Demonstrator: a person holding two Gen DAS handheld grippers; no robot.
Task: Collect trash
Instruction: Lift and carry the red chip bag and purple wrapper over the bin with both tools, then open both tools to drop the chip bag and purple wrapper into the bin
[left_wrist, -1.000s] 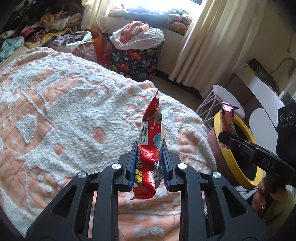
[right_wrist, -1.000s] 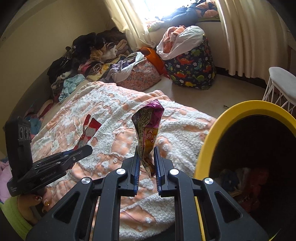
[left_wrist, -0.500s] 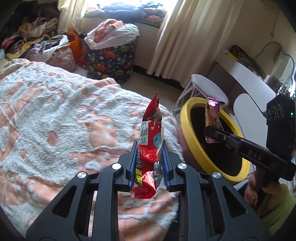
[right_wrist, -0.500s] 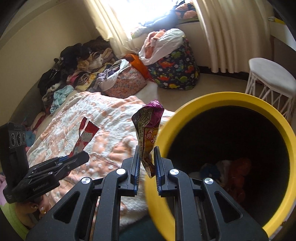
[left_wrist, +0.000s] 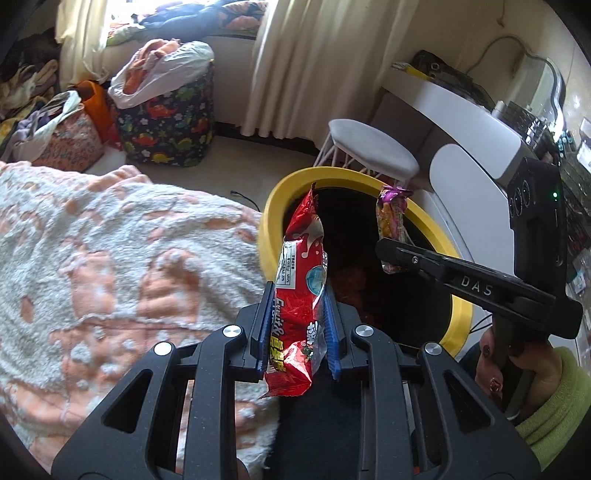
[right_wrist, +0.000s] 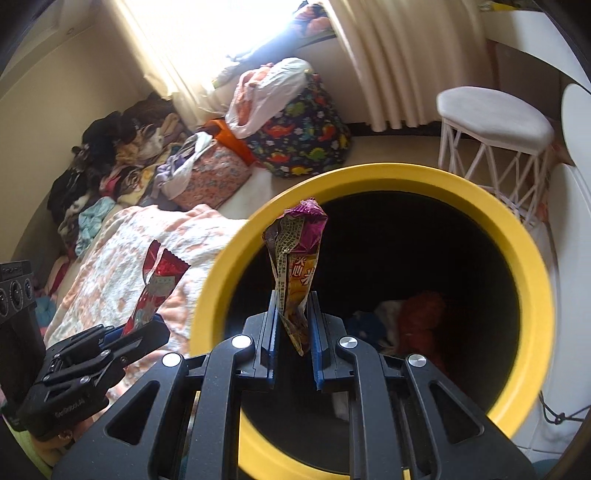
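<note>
Left hand-held gripper (left_wrist: 295, 325): clamped on upright red foil snack wrapper (left_wrist: 301, 280), beside bin rim. Right hand-held gripper (right_wrist: 293, 325): clamped on crumpled purple-yellow wrapper (right_wrist: 297, 258), over round yellow-rimmed dark bin (right_wrist: 532, 266).

1. "DAS" in pale letters on the right gripper (left_wrist: 393, 254) arm, off to the right.
2. "Fruit&" plus Chinese characters on the red wrapper (left_wrist: 298, 295).
3. Chinese characters on the purple-and-yellow wrapper (right_wrist: 297, 273), too crumpled for me to read.
</note>
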